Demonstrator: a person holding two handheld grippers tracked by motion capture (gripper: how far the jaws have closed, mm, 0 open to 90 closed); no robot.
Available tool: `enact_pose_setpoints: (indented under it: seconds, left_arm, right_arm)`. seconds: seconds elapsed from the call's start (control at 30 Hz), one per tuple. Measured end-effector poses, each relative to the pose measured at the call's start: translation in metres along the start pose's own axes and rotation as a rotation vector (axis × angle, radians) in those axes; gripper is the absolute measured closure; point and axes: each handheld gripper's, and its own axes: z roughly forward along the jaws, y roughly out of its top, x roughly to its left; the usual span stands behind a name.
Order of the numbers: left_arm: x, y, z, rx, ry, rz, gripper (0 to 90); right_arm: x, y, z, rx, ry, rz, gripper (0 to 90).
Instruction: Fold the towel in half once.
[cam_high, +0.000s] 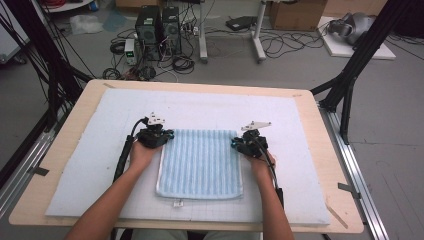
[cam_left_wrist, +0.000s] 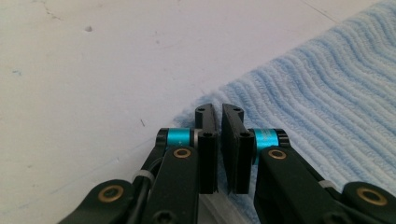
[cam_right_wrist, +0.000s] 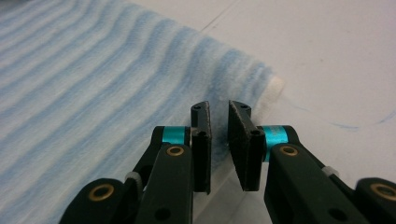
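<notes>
A light-blue ribbed towel (cam_high: 200, 162) lies folded flat on the white foam mat (cam_high: 210, 107). My left gripper (cam_high: 162, 136) sits at the towel's far left corner. In the left gripper view the left gripper (cam_left_wrist: 219, 112) has its jaws drawn together to a thin slit right over that corner of the towel (cam_left_wrist: 327, 84), pinching its edge. My right gripper (cam_high: 240, 143) is at the far right corner. In the right gripper view the right gripper (cam_right_wrist: 218, 108) shows a narrow gap between its pads, with the towel (cam_right_wrist: 93, 79) corner under and just beyond them.
The mat covers most of a wooden table (cam_high: 65, 145). A small white tag (cam_high: 177, 203) lies at the towel's near edge. Both forearms come in from the bottom. Computers (cam_high: 157, 27), cables and black frame legs stand on the floor beyond the table.
</notes>
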Motion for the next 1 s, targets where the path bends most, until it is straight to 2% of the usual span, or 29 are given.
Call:
enact_pose_setpoints:
  seconds: [0.17, 0.2, 0.27, 0.3, 0.37, 0.43, 0.47, 0.53, 0.6, 0.67, 0.73, 0.83, 0.93, 1.0]
  left_arm:
    - [0.002, 0.002, 0.002, 0.002, -0.003, -0.008, 84.5]
    - [0.002, 0.002, 0.002, 0.003, -0.002, -0.009, 84.3]
    - [0.004, 0.002, 0.002, -0.001, -0.009, -0.021, 83.4]
    - [0.005, 0.002, 0.001, -0.005, -0.016, -0.029, 81.1]
    - [0.008, 0.001, -0.001, -0.006, -0.027, -0.06, 70.4]
    - [0.012, 0.001, -0.006, -0.009, -0.06, -0.099, 61.5]
    - [0.014, 0.0, -0.009, -0.027, -0.075, -0.11, 58.7]
    - [0.019, -0.003, -0.017, -0.07, -0.102, -0.121, 55.3]
    - [0.023, -0.007, -0.025, -0.105, -0.128, -0.138, 48.2]
    - [0.027, -0.009, -0.032, -0.122, -0.186, -0.15, 42.4]
    - [0.029, -0.012, -0.04, -0.163, -0.25, -0.158, 37.2]
    - [0.028, -0.015, -0.053, -0.226, -0.254, -0.14, 30.0]
    - [0.026, -0.013, -0.06, -0.244, -0.245, -0.135, 20.0]
    - [0.023, -0.013, -0.064, -0.26, -0.258, -0.117, 18.4]
  right_arm:
    - [-0.004, -0.001, 0.0, -0.007, -0.03, 0.016, 77.6]
    - [-0.004, -0.001, 0.0, -0.005, -0.047, 0.008, 74.8]
    - [-0.007, -0.002, -0.002, -0.003, -0.05, 0.029, 72.5]
    - [-0.008, -0.002, -0.003, -0.003, -0.048, 0.039, 72.2]
    - [-0.008, -0.002, -0.005, -0.008, -0.053, 0.025, 71.4]
    - [-0.007, -0.002, -0.01, -0.024, -0.034, 0.019, 63.5]
    - [-0.006, -0.002, -0.012, -0.033, -0.024, 0.023, 61.0]
    - [-0.005, -0.002, -0.018, -0.041, -0.031, -0.003, 53.2]
    - [-0.004, -0.003, -0.024, -0.053, -0.031, 0.004, 44.0]
    - [-0.004, -0.006, -0.031, -0.071, -0.026, 0.031, 35.4]
    - [-0.004, -0.011, -0.039, -0.092, -0.011, 0.062, 31.0]
    - [-0.005, -0.019, -0.05, -0.106, -0.01, 0.075, 26.7]
    - [-0.005, -0.023, -0.06, -0.118, -0.018, 0.088, 20.2]
    - [-0.003, -0.025, -0.065, -0.136, -0.038, 0.087, 14.5]
